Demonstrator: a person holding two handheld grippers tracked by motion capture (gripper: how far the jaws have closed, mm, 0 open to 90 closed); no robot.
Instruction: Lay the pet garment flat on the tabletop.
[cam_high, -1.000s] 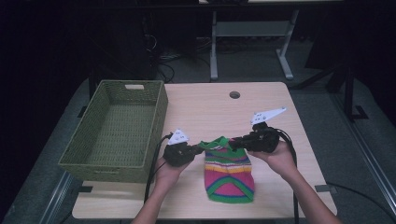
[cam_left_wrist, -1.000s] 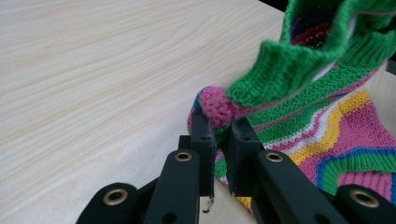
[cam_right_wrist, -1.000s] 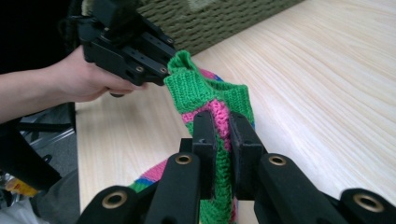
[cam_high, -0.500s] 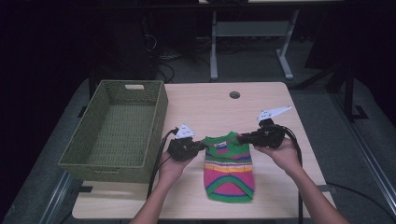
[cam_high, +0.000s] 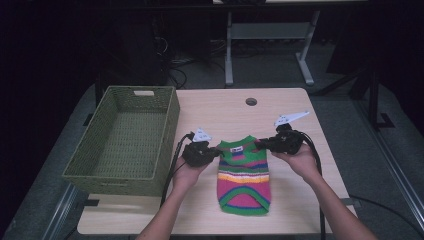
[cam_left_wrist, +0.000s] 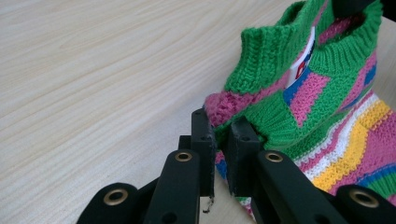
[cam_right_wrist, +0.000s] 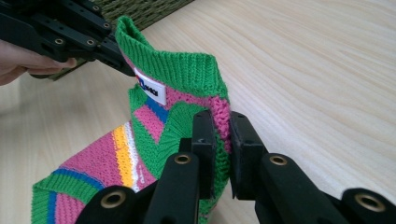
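Observation:
A small knitted sweater (cam_high: 244, 177) with green, pink, yellow and blue stripes lies flat near the table's front edge, neck toward the back. My left gripper (cam_high: 216, 152) is shut on its left shoulder, and my right gripper (cam_high: 261, 144) is shut on its right shoulder. In the left gripper view the jaws (cam_left_wrist: 221, 140) pinch the pink and green knit of the sweater (cam_left_wrist: 322, 98). In the right gripper view the jaws (cam_right_wrist: 221, 135) clamp the pink shoulder edge of the sweater (cam_right_wrist: 173, 107), and the left gripper (cam_right_wrist: 119, 58) grips the far side of the collar.
A green woven basket (cam_high: 127, 137), empty, stands on the left part of the wooden table (cam_high: 280, 107). A round cable hole (cam_high: 251, 101) lies at the table's back. Cables trail from both grippers toward the front edge.
Both grippers have moved apart sideways, spreading the sweater's shoulders, and the garment now lies flatter and wider on the table.

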